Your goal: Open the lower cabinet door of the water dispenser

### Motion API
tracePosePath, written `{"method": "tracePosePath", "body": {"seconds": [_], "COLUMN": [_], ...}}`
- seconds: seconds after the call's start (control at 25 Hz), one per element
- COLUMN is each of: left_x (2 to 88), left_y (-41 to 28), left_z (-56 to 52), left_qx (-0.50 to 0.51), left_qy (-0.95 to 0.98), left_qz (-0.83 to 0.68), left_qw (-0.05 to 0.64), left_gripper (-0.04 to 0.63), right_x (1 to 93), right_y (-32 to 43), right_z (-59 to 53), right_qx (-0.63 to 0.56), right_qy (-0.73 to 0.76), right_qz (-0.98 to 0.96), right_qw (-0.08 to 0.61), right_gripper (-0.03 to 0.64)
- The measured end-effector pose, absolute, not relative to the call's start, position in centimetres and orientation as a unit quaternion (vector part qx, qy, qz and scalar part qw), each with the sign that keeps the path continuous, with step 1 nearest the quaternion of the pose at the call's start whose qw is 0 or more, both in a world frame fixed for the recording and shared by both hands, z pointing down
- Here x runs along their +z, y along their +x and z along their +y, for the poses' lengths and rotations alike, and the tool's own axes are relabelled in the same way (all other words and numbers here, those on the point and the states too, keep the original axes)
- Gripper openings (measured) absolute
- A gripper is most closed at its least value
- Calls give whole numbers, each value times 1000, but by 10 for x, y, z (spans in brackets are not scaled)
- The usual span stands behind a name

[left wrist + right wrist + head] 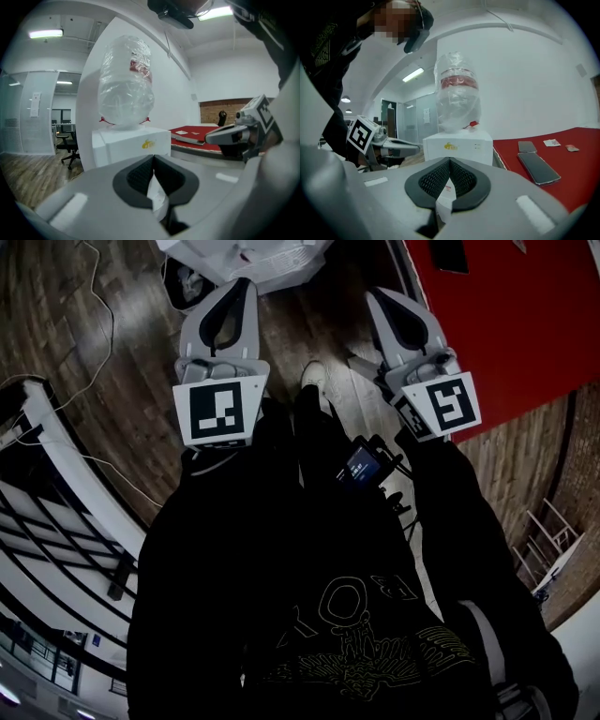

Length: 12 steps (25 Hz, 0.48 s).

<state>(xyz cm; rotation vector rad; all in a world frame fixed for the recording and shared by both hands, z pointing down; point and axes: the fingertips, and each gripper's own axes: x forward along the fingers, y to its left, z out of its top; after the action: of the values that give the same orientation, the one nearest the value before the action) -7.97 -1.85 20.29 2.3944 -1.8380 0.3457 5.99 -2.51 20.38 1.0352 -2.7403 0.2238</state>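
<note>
We read this as an office. Glass partition walls [37, 112] and a rolling desk chair [69, 149] stand in the back under strip ceiling lights [45, 33]. There's a wood-plank floor [103, 381], a bottled water dispenser [457, 145], and a red worktop [576, 173] with phones [538, 168] lying on it.

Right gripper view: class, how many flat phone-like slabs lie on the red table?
2. A larger dark slab lies nearer the camera; a smaller grey slab lies just behind it. Others may be hidden beyond the picture's edge.
</note>
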Motion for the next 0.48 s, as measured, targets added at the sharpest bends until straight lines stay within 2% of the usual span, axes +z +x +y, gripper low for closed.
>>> {"method": "tracePosePath", "body": {"seconds": [0.12,0.48], "left_x": [219,279], "left_y": [-75,-68], "left_z": [-16,-2], "left_qx": [109,126], "left_qy": [786,785], "left_qz": [-605,-598], "left_qw": [63,102], "left_gripper": [6,6], "right_x": [214,284], "right_y": [55,62], "right_z": [-25,-32], "right_qx": [82,96], "right_qy": [337,331], "right_qz": [-933,-928], "right_qw": [91,140], "right_gripper": [-2,-2]}}
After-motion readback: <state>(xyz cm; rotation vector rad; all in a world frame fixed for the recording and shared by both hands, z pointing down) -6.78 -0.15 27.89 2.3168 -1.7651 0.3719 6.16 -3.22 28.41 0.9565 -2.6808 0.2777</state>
